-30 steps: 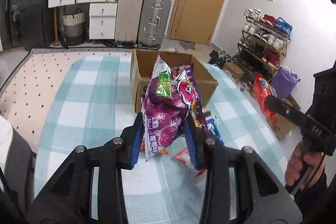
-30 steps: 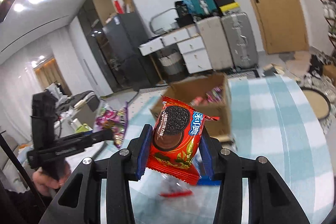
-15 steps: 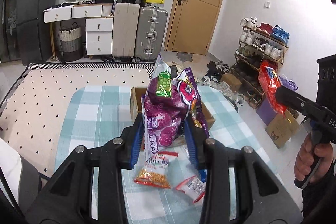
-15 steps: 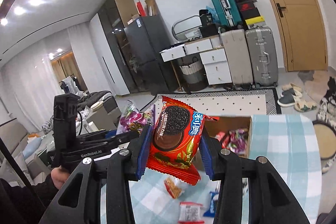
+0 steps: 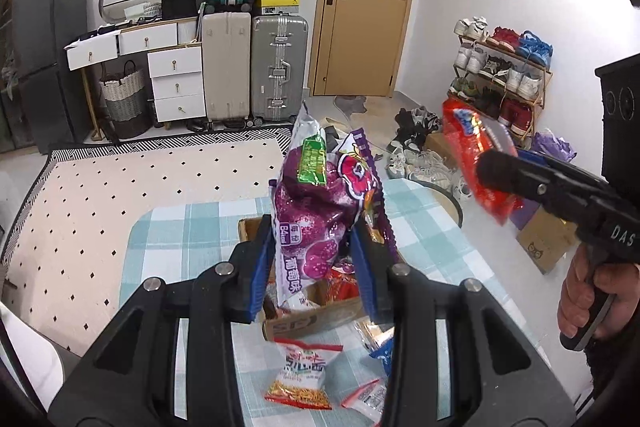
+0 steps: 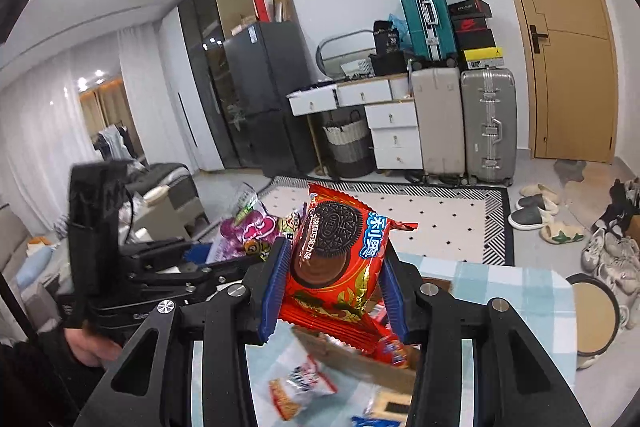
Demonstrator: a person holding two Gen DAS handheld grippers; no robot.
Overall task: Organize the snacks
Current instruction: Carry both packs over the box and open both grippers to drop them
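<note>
My left gripper (image 5: pixel 316 263) is shut on a purple grape-snack bag (image 5: pixel 316 203) and holds it upright above the cardboard box (image 5: pixel 308 321) on the checked table. My right gripper (image 6: pixel 334 287) is shut on a red Oreo pack (image 6: pixel 336 259), held above the same box (image 6: pixel 360 359). The right gripper and its red pack (image 5: pixel 480 155) show at the right of the left wrist view. The left gripper and its purple bag (image 6: pixel 248 231) show at the left of the right wrist view. The box holds several snack packs.
Loose snack packets (image 5: pixel 302 373) lie on the blue checked tablecloth (image 5: pixel 168 239) in front of the box. Suitcases (image 5: pixel 278 67), white drawers and a door stand at the back. A shoe rack (image 5: pixel 504 75) and shoes lie to the right.
Both grippers have risen and tilted away from the table with their packs still held. The box now sits lower and closer under the fingers in both views.
</note>
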